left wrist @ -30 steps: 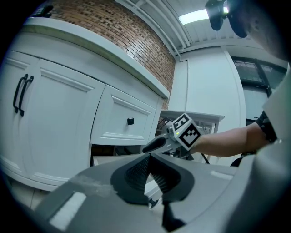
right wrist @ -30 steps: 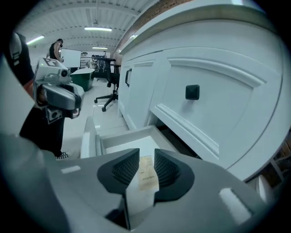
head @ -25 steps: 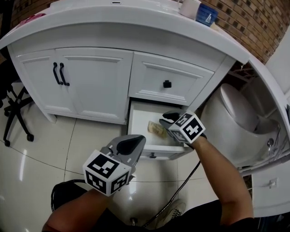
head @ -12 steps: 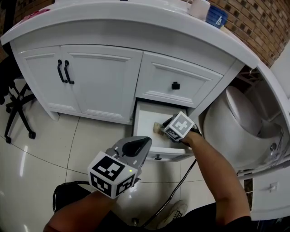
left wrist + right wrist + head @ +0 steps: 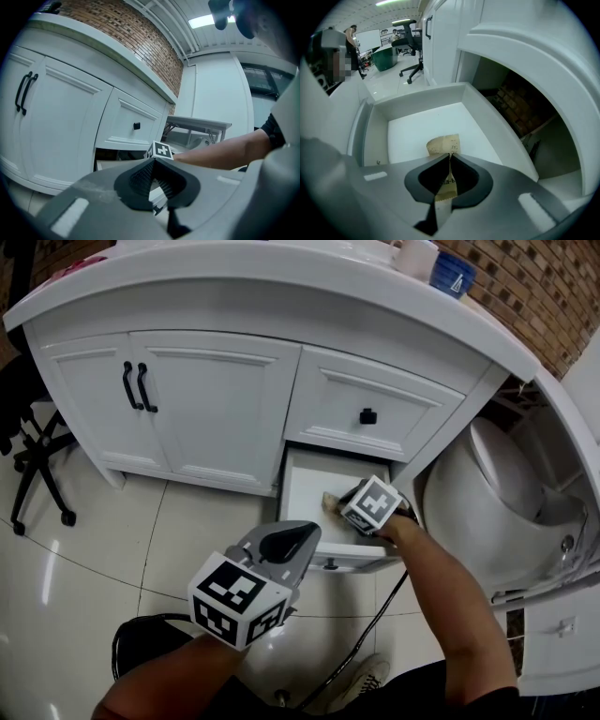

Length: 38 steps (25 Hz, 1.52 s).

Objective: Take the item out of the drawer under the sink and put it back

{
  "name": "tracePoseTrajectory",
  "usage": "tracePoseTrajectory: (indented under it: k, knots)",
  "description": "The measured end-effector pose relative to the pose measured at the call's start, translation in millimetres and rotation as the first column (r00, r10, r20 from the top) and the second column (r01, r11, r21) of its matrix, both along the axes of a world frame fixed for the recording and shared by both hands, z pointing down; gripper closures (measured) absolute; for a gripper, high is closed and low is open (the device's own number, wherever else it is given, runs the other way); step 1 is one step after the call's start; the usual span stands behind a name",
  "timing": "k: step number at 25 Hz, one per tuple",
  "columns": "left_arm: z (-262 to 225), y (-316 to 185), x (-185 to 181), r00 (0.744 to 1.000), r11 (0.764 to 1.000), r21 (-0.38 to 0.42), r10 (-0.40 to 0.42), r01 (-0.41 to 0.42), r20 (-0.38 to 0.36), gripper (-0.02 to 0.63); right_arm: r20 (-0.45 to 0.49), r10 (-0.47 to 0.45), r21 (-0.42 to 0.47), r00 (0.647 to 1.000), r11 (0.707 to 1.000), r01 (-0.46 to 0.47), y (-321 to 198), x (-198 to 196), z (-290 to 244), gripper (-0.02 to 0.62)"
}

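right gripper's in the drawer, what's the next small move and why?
Probably a short straight lift. The right gripper is shut on the tan packet, which sits low inside the open drawer. Raising it first should clear the drawer walls before any pull back toward the person.

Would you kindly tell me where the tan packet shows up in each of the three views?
Head view: tan packet right of centre, inside the open drawer.
Left gripper view: not in it.
Right gripper view: lower centre, clamped in the right hand-held gripper.
Shared landmark: the open drawer, seen in all three.
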<state>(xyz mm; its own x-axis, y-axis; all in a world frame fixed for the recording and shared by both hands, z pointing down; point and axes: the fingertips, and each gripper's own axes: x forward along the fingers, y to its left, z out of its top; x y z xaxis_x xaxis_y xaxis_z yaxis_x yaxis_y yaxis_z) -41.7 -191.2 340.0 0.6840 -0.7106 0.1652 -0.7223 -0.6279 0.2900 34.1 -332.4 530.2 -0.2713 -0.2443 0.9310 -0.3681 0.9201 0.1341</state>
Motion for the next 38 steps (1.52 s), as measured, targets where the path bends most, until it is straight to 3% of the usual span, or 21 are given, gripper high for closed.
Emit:
tracePoseTrajectory:
  k: [8, 17, 23, 27, 31, 35, 38]
  knots:
    - [-0.8, 0.9, 0.9, 1.0, 1.0, 0.003, -0.002, 0.002, 0.006, 0.6, 0.004, -0.038, 0.07, 0.999, 0.997, 0.038, -3.1, -5.9, -13.3, 0.586]
    - [-1.2, 2.7, -1.8, 1.0, 1.0, 0.008, -0.01, 0.009, 0.02, 0.6, 0.148, -0.034, 0.196, 0.988, 0.981, 0.004, -2.1, -17.1, -88.4, 0.586]
    - [-1.8, 6.6, 0.4, 0.999, 1.0, 0.014, -0.006, 0.006, 0.034, 0.6, 0.294, -0.011, 0.211, 0.956, 0.976, -0.054, 22.1, -10.4, -127.8, 0.586]
    - [-3.5, 6.4, 0.2, 0.999, 1.0, 0.024, -0.009, 0.008, 0.038, 0.6, 0.476, 0.034, 0.207, 0.879, 0.967, -0.149, 46.6, -2.8, -167.5, 0.586]
    - [-6.3, 4.1, -2.1, 0.999, 0.999, 0.036, -0.02, 0.019, 0.037, 0.6, 0.661, 0.081, 0.161, 0.746, 0.956, -0.246, 74.8, 7.7, -218.4, 0.586]
    - [-10.9, 6.4, -3.3, 0.999, 0.999, 0.044, -0.022, 0.021, 0.03, 0.6, 0.78, 0.127, 0.089, 0.613, 0.947, -0.309, 105.1, 20.4, -251.4, 0.586]
    - [-15.1, 9.9, -2.9, 0.999, 0.998, 0.056, -0.022, 0.021, 0.026, 0.6, 0.826, 0.143, 0.056, 0.546, 0.942, -0.332, 123.9, 31.4, -259.9, 0.586]
